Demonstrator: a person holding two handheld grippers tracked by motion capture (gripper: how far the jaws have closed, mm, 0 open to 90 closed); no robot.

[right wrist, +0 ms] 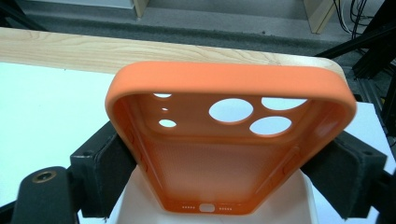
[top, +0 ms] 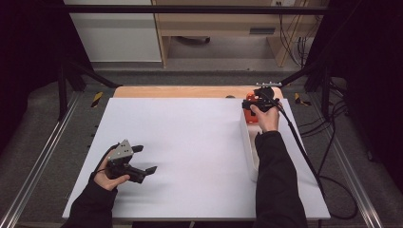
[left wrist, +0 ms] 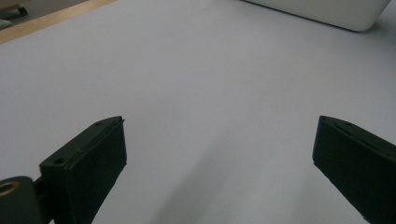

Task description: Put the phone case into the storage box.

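Over at the far right corner of the white tabletop (top: 190, 142), the right gripper (top: 252, 105) has its jaws pinched against the two long sides of an orange phone case (right wrist: 229, 140), holding it with the open inside and the camera cut-outs facing the gripper's camera. Beneath the case sits a white tray (top: 249, 147), which runs along the right edge of the tabletop. Near the front left corner, the left gripper (top: 145, 159) rests low over the bare surface, its jaws spread wide with nothing between them.
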